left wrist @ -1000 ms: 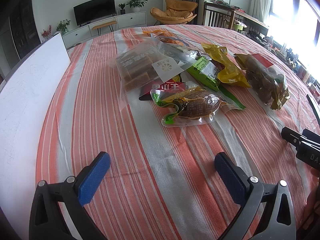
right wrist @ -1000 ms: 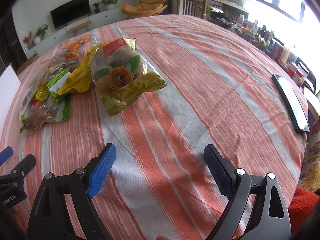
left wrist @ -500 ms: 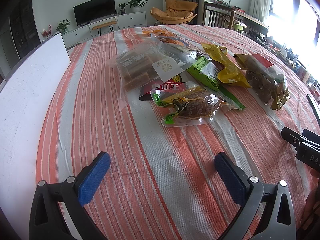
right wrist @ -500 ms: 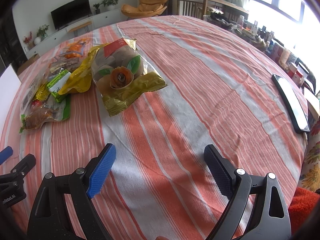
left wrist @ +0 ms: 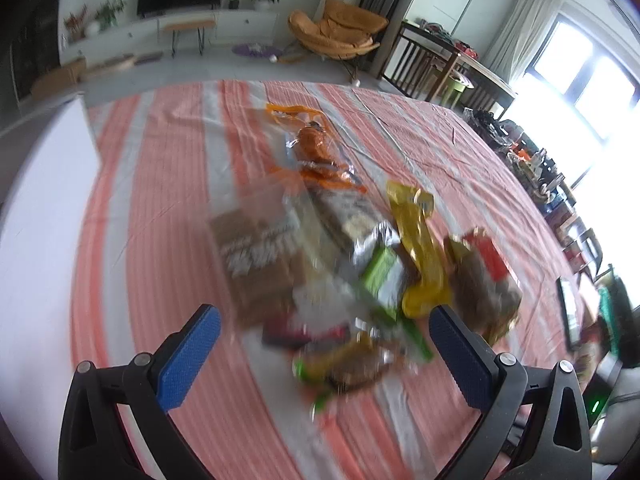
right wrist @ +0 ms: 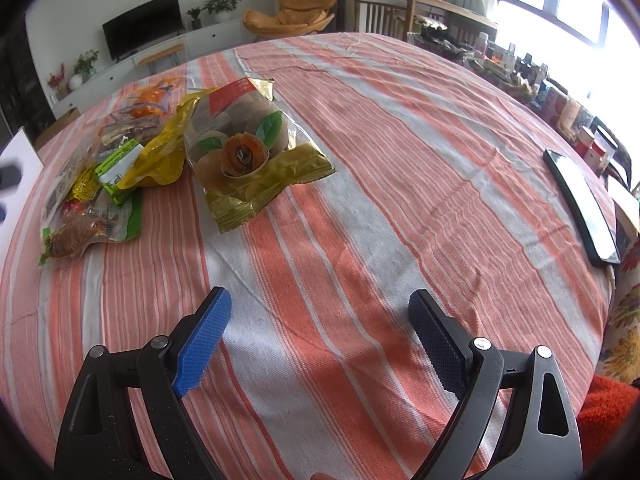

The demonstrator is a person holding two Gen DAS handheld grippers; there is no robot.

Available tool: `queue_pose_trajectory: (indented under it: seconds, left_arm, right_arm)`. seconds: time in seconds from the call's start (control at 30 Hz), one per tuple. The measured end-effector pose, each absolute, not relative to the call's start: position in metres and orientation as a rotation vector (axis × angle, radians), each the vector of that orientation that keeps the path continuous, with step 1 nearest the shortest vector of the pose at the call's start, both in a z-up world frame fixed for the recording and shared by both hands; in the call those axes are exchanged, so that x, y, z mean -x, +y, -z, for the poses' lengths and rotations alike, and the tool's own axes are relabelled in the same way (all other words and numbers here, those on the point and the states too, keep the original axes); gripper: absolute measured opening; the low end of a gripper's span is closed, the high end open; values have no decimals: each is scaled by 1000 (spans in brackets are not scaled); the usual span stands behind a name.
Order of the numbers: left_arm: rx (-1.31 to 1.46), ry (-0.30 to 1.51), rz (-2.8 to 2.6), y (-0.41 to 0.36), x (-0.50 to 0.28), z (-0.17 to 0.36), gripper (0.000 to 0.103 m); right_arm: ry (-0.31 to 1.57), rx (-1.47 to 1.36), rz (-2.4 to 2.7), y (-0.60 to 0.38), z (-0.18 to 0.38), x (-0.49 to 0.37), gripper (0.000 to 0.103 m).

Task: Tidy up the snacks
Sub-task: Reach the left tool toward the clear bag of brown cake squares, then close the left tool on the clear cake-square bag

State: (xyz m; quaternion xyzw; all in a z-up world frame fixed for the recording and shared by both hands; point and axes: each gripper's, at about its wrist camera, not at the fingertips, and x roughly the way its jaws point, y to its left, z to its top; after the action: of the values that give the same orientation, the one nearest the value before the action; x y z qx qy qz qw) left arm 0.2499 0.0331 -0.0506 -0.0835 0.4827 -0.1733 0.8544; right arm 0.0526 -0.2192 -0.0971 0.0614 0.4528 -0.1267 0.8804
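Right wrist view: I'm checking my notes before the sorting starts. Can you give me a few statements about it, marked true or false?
1. The right gripper is open and holds nothing. True.
2. The gold bag lies on the striped tablecloth. True.
3. The phone lies among the snacks. False: it lies apart, near the table's right edge.
4. The gold bag is between the right gripper's fingers. False: it lies farther away, untouched.

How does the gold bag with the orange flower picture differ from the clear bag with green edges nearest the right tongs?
The gold foil bag is opaque and lies apart on the striped cloth; the clear green-edged bag shows its brown contents and sits partly tucked under other snacks. The gold bag looks larger and puffier. Both lie flat, untouched.
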Motion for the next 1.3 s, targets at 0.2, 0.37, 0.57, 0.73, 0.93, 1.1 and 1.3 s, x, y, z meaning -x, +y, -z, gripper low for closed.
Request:
queue_pose_trajectory:
  seconds: [0.2,0.37,0.57,0.73,0.93,1.1,1.3]
  left_arm:
    - [283,1127,341,36,-308,76,103]
    - [223,1130,256,28,-321,87,103]
    - [213,1091,182,35,-315,84,103]
    - [193,1145,179,38,-319,99,103]
    - [251,1160,183,40,-323,111,103]
    - [203,1146,158,37,-325,111,88]
    - [199,1095,120,54,-311,96,44]
  right_arm:
    - [943,-128,265,-219,98,-52,93]
    - [943,-128,265,-219,98,-53,93]
    - [942,-128,265,-219,98,-53,93]
    - [942,-127,264,-219,98,-53,93]
    - [941,-127,264,-219,99,-53,93]
    - [941,-127,264,-219,99,-55,93]
    - [940,-126,264,-219,99,-55,93]
